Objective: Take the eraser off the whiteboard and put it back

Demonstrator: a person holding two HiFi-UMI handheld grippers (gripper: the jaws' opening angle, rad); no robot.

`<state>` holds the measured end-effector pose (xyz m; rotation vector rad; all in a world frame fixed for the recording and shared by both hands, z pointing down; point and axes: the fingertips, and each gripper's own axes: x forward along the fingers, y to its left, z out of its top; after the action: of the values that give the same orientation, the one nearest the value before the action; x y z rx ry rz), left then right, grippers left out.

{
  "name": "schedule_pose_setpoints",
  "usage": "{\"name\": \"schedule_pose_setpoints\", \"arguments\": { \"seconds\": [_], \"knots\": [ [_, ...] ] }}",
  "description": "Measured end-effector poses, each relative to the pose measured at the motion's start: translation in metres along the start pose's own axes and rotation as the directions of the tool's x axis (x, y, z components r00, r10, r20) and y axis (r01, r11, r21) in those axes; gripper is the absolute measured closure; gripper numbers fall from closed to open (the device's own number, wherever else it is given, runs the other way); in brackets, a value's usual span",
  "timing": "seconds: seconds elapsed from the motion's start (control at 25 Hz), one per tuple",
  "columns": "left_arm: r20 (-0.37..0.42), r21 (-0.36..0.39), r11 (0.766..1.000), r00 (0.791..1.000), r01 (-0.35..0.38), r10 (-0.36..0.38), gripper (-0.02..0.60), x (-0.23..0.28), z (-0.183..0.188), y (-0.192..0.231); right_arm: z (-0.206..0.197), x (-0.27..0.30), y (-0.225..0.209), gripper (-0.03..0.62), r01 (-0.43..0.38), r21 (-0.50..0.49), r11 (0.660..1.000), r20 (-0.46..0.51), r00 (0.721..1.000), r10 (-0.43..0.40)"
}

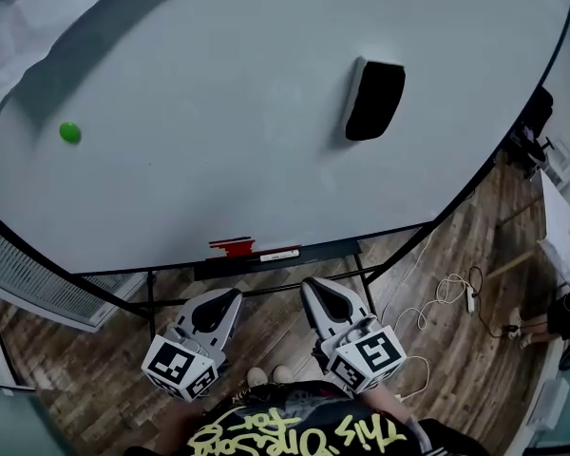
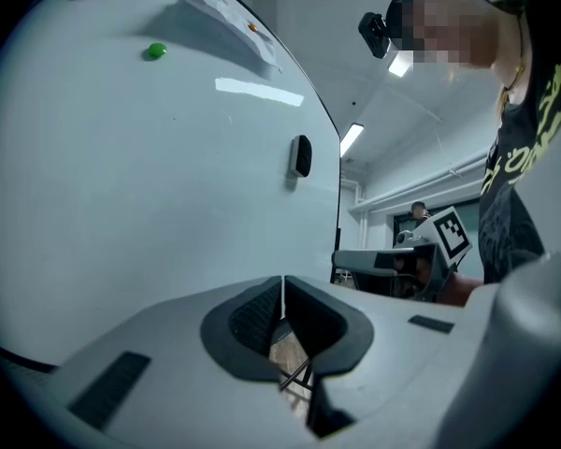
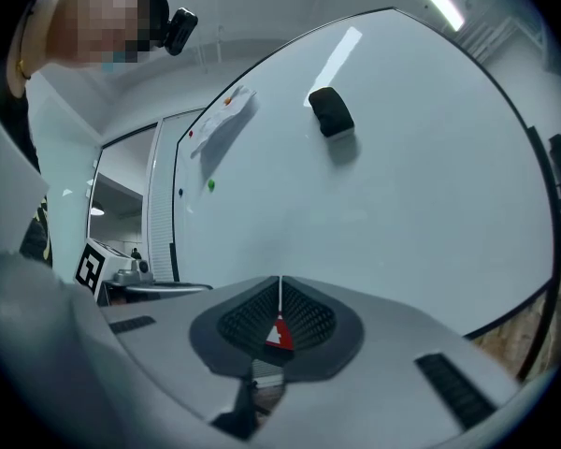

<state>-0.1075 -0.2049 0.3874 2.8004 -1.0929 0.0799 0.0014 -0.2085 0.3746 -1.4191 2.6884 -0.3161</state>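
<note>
A black eraser [image 1: 373, 99] clings to the whiteboard [image 1: 218, 160], right of its middle; it also shows as the eraser [image 2: 302, 155] in the left gripper view and the eraser [image 3: 332, 112] in the right gripper view. Both grippers hang low in front of the board's bottom edge, well short of the eraser. My left gripper [image 1: 230, 297] has its jaws pressed together with nothing between them, seen too as the left gripper [image 2: 282, 281]. My right gripper [image 1: 313, 285] is likewise shut and empty, tips meeting in the right gripper [image 3: 280, 282] view.
A green magnet [image 1: 69, 132] sits on the board's left side, and a sheet of paper [image 1: 47, 17] is pinned at its upper left. A red marker [image 1: 231, 247] and another pen lie on the tray [image 1: 275, 259] under the board. Cables [image 1: 446, 297] trail across the wooden floor at the right.
</note>
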Motion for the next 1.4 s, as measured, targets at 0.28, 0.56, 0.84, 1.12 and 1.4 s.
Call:
{"name": "schedule_pose_setpoints", "arguments": {
  "seconds": [0.28, 0.56, 0.84, 1.12, 1.4],
  "knots": [
    [0.009, 0.005, 1.000, 1.000, 0.012, -0.012, 0.566, 0.008, 0.007, 0.003, 0.022, 0.005, -0.010, 0.582, 0.016, -0.025, 1.000, 0.015, 1.000, -0.016],
    [0.010, -0.004, 1.000, 1.000, 0.019, -0.019, 0.566, 0.010, 0.006, 0.002, 0.050, 0.006, -0.021, 0.580, 0.037, -0.053, 0.998, 0.063, 0.997, -0.034],
    [0.019, -0.005, 1.000, 1.000, 0.013, -0.012, 0.566, 0.007, 0.008, 0.001, 0.084, 0.007, -0.030, 0.529, 0.050, -0.085, 0.995, 0.106, 0.994, -0.041],
    [0.026, -0.006, 1.000, 1.000, 0.012, -0.012, 0.566, 0.005, 0.009, 0.000, 0.115, 0.010, -0.042, 0.496, 0.042, -0.042, 0.998, 0.151, 0.988, -0.035],
    [0.025, -0.007, 1.000, 1.000, 0.018, -0.018, 0.566, 0.003, 0.007, -0.003, 0.140, 0.014, -0.050, 0.460, 0.050, -0.026, 0.998, 0.188, 0.981, -0.044]
  ]
}}
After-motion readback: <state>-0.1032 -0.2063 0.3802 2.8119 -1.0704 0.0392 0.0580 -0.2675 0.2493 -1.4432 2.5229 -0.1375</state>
